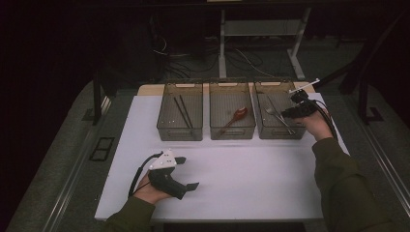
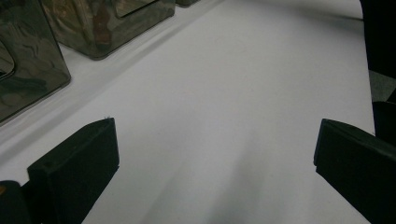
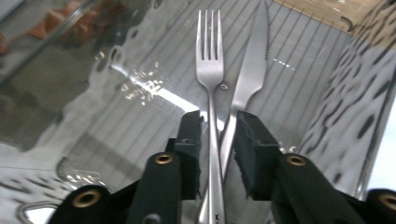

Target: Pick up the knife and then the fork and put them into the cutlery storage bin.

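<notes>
At the lower middle of the frame the right gripper (image 3: 218, 128), with its two black jaws and brass-coloured rivets, stands with the jaws close on either side of two handles. Between them run a shiny steel fork (image 3: 210, 70), tines toward the top centre, and a serrated steel knife (image 3: 252, 70) just right of it. Both lie in a clear ribbed plastic bin (image 3: 116, 93); a blurred reddish shape (image 3: 60, 21) sits upper left.

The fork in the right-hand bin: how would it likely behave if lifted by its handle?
The fork looks like polished metal, so probably stiff but slippery. Its thin handle sits between the right tongs alongside the knife, so both might lift together.
</notes>
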{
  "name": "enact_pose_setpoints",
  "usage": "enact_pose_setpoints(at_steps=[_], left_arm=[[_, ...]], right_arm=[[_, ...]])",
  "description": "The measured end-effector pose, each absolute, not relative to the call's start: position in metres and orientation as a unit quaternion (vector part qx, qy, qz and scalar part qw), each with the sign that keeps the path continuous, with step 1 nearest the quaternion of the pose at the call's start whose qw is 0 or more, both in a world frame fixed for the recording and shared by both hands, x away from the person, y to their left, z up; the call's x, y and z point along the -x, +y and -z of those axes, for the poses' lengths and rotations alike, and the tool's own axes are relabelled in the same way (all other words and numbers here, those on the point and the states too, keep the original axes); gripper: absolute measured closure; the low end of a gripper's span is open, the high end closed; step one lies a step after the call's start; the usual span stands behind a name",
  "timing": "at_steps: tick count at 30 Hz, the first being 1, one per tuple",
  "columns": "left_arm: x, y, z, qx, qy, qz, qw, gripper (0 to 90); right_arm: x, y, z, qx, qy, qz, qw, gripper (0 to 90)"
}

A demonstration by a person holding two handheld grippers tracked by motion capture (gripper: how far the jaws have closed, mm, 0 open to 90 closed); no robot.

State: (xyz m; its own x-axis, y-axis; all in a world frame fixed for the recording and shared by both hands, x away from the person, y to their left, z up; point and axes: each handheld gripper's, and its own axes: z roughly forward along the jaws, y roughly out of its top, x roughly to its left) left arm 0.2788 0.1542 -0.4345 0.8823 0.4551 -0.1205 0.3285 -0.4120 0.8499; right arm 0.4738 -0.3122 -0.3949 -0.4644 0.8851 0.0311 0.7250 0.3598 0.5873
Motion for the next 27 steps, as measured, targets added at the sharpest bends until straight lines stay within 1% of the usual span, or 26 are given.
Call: enact_pose_setpoints(at_steps=[4,13,19,27], left_arm=[[-0.279,0.154,0.435,-0.837,0.234,-0.065,0.49,0.0],[-0.279,0.154,0.434,-0.838,0.235,-0.065,0.489,0.0],[-0.279,0.154,0.435,-0.837,0.236,-0.064,0.489,0.0],[-0.279,0.155,0.434,-0.838,0.237,-0.065,0.487,0.0]], right_arm=[[-0.473,-0.315,0.393,-0.499,0.806,-0.288,0.139,57.7],[-0.468,-0.319,0.384,-0.497,0.793,-0.329,0.131,45.3],[-0.463,-0.32,0.377,-0.492,0.787,-0.35,0.13,39.3],[-0.452,-0.317,0.37,-0.47,0.784,-0.387,0.116,35.5]])
